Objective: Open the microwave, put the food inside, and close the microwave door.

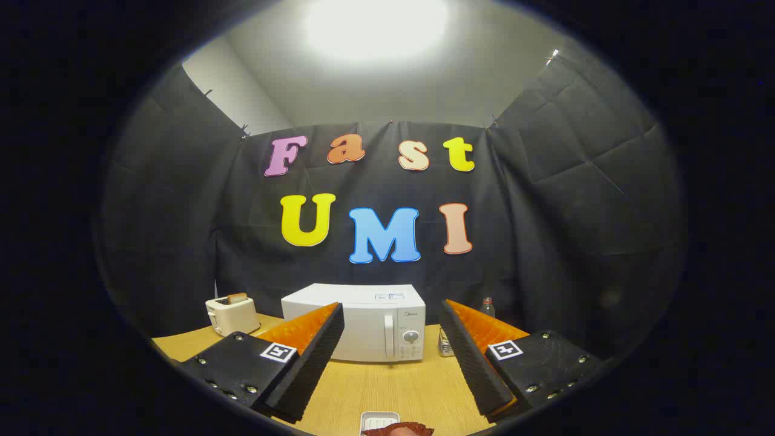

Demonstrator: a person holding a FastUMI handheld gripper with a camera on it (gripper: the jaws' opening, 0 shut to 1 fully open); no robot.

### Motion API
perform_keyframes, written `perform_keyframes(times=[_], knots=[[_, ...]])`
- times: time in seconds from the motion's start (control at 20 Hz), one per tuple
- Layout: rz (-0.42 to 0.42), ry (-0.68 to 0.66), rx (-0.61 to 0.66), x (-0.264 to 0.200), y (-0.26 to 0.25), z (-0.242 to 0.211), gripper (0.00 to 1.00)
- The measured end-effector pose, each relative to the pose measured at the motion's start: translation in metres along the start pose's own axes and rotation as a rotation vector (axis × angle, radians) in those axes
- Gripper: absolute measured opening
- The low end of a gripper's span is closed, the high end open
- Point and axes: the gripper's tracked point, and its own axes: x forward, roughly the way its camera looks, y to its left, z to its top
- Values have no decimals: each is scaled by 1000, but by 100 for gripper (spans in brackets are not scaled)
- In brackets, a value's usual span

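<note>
A white microwave (pixel 369 321) stands at the back of the wooden table (pixel 387 387), beyond my fingers, with its door closed and a vertical handle (pixel 389 345) beside the control panel. My gripper (pixel 392 321) is open and held above the table; its two fingers stand wide apart with nothing between them. Close below, between the finger bases, a small white tray (pixel 379 419) holds a piece of reddish-brown food (pixel 399 430), only partly visible.
A cream toaster (pixel 232 315) with a slice of bread in it stands left of the microwave. A clear bottle (pixel 487 307) and a small glass object (pixel 446 346) stand to the microwave's right, partly behind my right finger. Black cloth walls the booth.
</note>
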Motion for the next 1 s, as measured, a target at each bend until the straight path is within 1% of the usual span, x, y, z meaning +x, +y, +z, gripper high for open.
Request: perform_keyframes(times=[0.15, 0.4, 0.5, 0.8, 1.0], knots=[[-2, -11, -1, -4, -5, 3, 99], [-29, 20, 17, -10, -21, -6, 99], [-27, 23, 25, -9, -23, -5, 99], [-26, 47, 32, 16, -32, -8, 99], [-5, 43, 36, 50, -33, -8, 99]])
